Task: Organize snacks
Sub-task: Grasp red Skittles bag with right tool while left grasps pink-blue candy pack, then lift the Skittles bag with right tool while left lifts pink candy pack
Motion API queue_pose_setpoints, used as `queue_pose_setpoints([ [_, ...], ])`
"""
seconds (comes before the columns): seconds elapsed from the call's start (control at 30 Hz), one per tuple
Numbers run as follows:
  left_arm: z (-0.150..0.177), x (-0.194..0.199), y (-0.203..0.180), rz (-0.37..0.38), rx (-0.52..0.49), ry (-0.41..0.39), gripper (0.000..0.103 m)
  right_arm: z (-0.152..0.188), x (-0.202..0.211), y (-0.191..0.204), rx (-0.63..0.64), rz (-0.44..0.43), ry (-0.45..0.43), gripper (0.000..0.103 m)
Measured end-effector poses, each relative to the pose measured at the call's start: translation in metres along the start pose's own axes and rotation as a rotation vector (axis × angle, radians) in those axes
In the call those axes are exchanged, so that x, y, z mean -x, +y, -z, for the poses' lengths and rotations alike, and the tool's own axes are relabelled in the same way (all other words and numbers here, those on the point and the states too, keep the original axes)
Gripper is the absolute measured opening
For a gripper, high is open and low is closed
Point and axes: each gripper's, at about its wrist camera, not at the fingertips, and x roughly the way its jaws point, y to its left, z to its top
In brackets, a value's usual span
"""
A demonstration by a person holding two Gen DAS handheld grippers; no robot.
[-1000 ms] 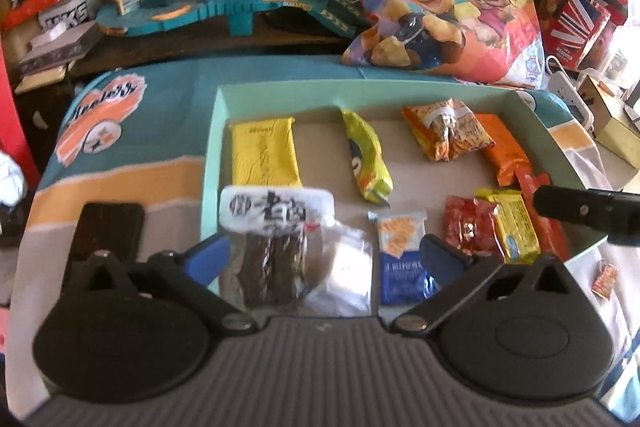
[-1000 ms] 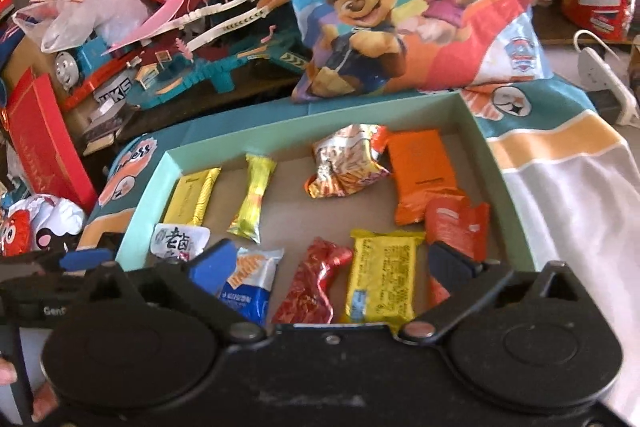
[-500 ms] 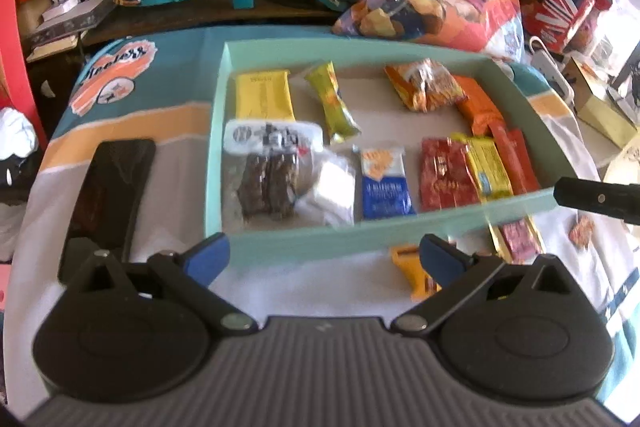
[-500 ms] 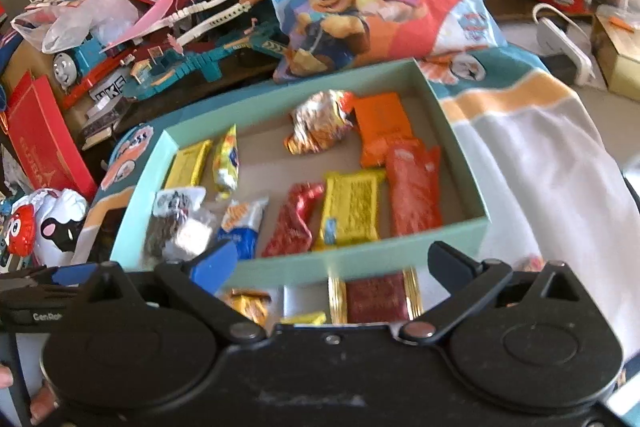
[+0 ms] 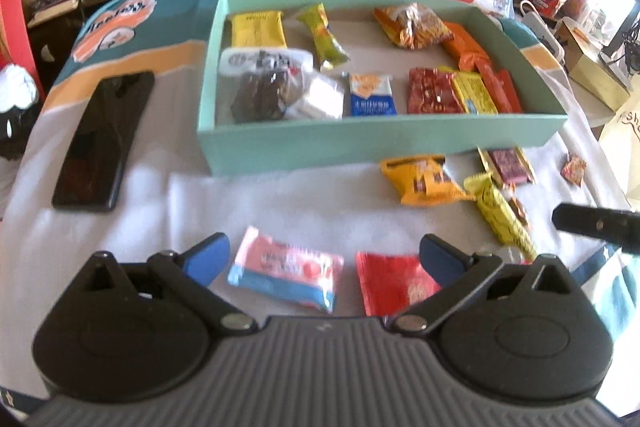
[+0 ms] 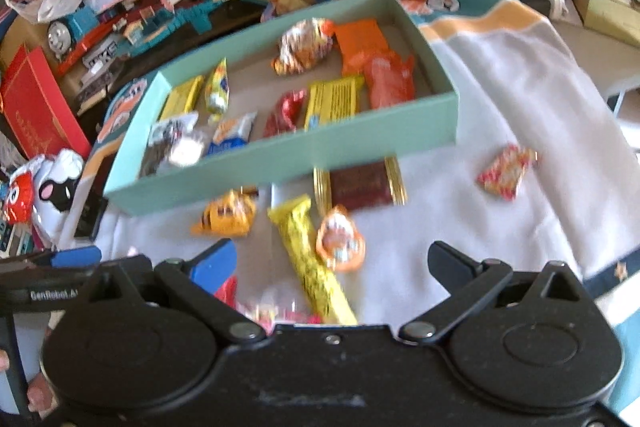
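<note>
While hovering wide open before the box (image 5: 376,143), picking the next loose snack.
Centring left gripper (image 5: 324,255) over pink pack (image 5: 286,273); right gripper (image 6: 332,261), also wide, over yellow bar (image 6: 308,259).

Bright daylight; cloth-covered table (image 5: 280,203); toy train set (image 6: 132,15) behind.

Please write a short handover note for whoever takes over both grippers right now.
Left gripper: open, empty, above the pink-and-blue packet and red packet.
Right gripper: open, empty, above the long yellow bar.
Done: about ten snacks lie inside the teal box.
Left: seven loose snacks on the white cloth in front of the box, including the orange-yellow packet, dark red gold-edged packet, round orange packet and small candy off to the right.
</note>
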Motion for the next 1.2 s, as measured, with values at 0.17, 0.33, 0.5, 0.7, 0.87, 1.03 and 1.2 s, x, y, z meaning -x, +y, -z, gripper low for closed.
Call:
queue_pose_setpoints([
  [0.17,0.017,0.0,0.005,-0.001,0.017,0.025,0.103,0.027,0.003,0.004,0.008,0.002,0.041,0.103],
  [0.33,0.03,0.0,0.019,-0.016,0.057,0.04,0.103,0.048,0.01,0.011,0.039,0.009,0.064,0.103],
  [0.5,0.039,-0.004,0.03,-0.019,0.11,0.066,0.103,0.068,0.009,0.017,0.072,0.026,0.093,0.103],
  [0.7,0.039,-0.007,0.033,-0.035,0.13,0.076,0.103,0.078,0.003,0.027,0.134,0.053,0.085,0.08],
  [0.87,0.032,-0.016,0.042,-0.039,0.188,0.102,0.103,0.076,0.003,0.03,0.162,0.054,0.072,0.056],
  [1.03,0.019,-0.025,0.044,-0.021,0.243,0.104,0.093,0.06,0.013,0.011,0.084,0.056,0.024,0.056],
  [1.2,0.003,-0.035,0.026,0.0,0.205,0.095,0.079,0.043,0.014,-0.007,0.033,0.073,-0.011,0.056],
])
